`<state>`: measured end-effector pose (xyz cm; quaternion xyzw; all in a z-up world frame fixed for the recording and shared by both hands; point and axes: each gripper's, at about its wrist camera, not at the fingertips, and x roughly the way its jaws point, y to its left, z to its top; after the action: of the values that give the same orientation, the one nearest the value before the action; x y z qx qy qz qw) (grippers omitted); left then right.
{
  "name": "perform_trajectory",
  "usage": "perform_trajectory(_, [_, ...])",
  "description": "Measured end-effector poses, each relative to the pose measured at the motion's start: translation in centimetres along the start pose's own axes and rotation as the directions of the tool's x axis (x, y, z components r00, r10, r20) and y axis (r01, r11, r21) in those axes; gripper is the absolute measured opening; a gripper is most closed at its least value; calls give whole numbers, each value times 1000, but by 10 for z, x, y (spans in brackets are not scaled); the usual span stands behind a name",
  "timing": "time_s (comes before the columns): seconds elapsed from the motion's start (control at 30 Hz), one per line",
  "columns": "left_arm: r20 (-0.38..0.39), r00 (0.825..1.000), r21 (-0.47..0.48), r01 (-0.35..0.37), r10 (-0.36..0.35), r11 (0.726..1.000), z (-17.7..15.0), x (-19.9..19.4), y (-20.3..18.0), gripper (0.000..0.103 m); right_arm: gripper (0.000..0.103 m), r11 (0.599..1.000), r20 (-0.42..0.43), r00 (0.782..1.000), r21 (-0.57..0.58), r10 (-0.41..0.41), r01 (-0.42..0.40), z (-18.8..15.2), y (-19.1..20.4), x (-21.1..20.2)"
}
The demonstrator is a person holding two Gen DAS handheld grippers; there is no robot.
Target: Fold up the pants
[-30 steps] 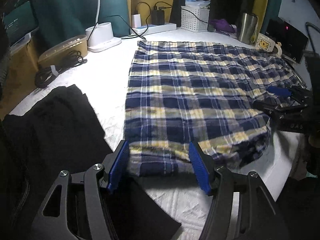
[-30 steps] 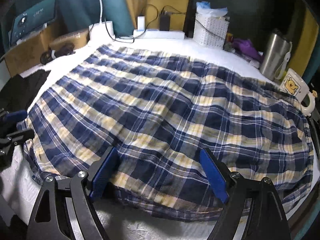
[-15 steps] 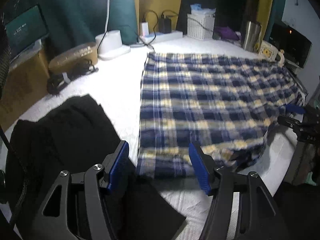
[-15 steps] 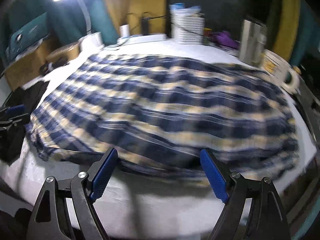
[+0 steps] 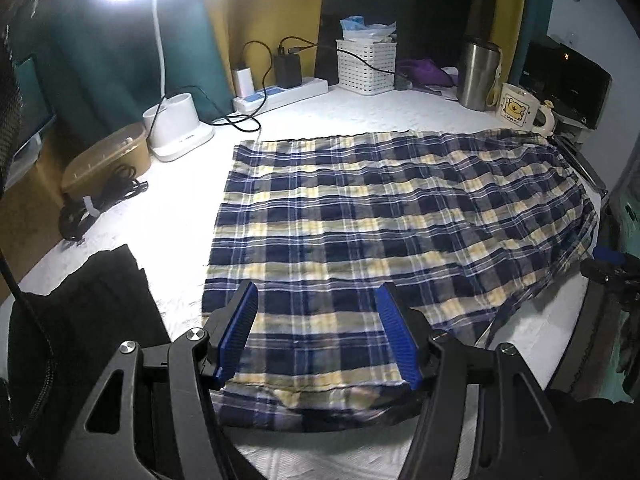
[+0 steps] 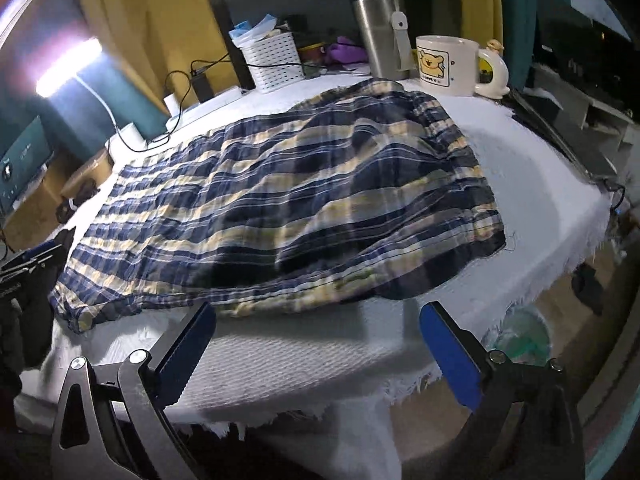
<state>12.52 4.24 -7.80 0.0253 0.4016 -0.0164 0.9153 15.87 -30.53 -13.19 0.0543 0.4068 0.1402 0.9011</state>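
Your pants [image 5: 384,232] lie flat across the desk [image 5: 332,116], folded lengthwise already. A second ago your right hand-held gripper [image 6: 316,344] hovered over them; now it has pulled back past the edge, released. The left hand-held gripper [image 5: 316,340] is released too, above the near end. Mug [image 6: 448,66] and flask [image 6: 378,32] stand just beside the far end.

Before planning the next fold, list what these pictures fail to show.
- Left wrist view: plaid pants, near hem lies behind the left hand-held gripper.
- Left wrist view: right hand-held gripper cut off by the edge.
- Right wrist view: plaid blurred; layers unclear.
- Right wrist view: mug lettering too small.
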Motion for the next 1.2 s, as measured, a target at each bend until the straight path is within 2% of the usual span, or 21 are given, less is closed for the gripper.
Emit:
perform_trajectory(0.37, [-37, 997, -57, -64, 62, 996, 8, 5, 6, 62, 103, 997, 10, 997, 14, 71, -71, 24, -13, 20])
perform_trajectory(0.67, [-54, 994, -82, -101, 96, 992, 14, 7, 11, 62, 103, 982, 56, 988, 116, 142, -147, 50, -30, 35])
perform_trajectory(0.93, [-60, 994, -101, -97, 91, 990, 17, 13, 17, 62, 103, 976, 81, 991, 182, 107, -120, 56, -44, 35])
perform_trajectory(1.2, [-73, 995, -114, -74, 66, 991, 17, 24, 25, 62, 103, 974, 73, 997, 219, 39, -54, 53, -47, 31])
